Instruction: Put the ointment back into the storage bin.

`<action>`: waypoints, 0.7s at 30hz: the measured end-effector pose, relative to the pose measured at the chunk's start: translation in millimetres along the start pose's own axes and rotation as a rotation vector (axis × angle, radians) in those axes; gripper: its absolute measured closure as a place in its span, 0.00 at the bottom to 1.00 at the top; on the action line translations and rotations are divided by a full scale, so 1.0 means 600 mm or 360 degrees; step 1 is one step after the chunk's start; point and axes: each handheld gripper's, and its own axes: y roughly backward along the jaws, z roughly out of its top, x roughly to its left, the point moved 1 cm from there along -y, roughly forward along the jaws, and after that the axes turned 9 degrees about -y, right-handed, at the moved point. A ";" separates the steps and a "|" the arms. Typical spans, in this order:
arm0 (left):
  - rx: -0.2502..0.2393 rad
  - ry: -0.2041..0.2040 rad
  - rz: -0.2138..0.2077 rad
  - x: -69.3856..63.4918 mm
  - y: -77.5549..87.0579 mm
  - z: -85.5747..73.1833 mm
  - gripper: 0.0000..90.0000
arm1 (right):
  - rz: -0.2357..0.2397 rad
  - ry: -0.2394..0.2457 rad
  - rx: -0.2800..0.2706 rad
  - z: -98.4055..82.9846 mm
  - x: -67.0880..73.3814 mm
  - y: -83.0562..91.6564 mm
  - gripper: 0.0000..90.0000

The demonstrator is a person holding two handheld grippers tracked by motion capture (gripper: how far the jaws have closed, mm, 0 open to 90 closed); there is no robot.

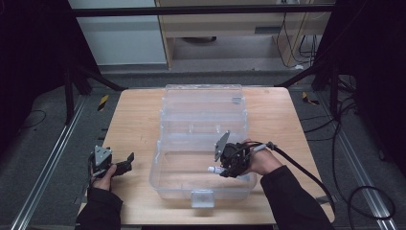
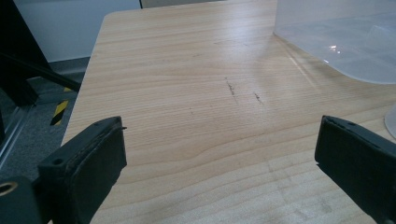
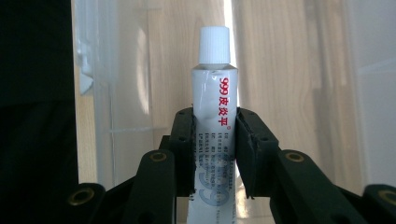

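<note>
Tube: a small white ointment tube (image 3: 215,121) with a ribbed white screw cap and red lettering down its side; grey print runs lower on the body. In the high view its capped end (image 1: 214,169) pokes out to the left of the right gripper, over the inside of the box.
Right gripper: (image 3: 215,149) black, two-jawed, clamped on the middle of the tube, one pad pressed against each side. The capped end stands clear beyond the jaw tips. In the high view it (image 1: 225,168) hangs over the front right part of the box, held in the person's right hand (image 1: 261,160), with a grey three-cornered plate on top and a cable trailing off to the right.
Box: a clear plastic storage box (image 1: 191,191), lid thrown open toward the far side, set at the middle of the table. A latch tab sits at the centre of its front wall. Its clear wall shows behind the tube in the right gripper view.
Left gripper: (image 2: 219,158) jaws wide apart with nothing between them, bare wood below. In the high view it (image 1: 125,162) rests near the front left corner of the table, well apart from the box, held in the left hand (image 1: 103,179).
Table: light wood top (image 1: 139,124) with rounded corners and a few faint dark scuffs.
</note>
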 end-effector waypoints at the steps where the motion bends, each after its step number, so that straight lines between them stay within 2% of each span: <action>1: 0.0000 0.0000 0.0000 0.000 0.000 0.000 0.02 | 0.0000 0.0002 0.0010 -0.001 0.000 -0.003 0.77; 10: 0.0000 0.0001 0.0000 0.000 0.000 0.000 0.02 | 0.0017 0.0022 0.0097 -0.007 0.003 -0.027 0.77; 21: 0.0000 0.0001 -0.0001 0.000 0.000 0.000 0.02 | 0.0027 0.0030 0.0141 -0.008 0.002 -0.046 0.77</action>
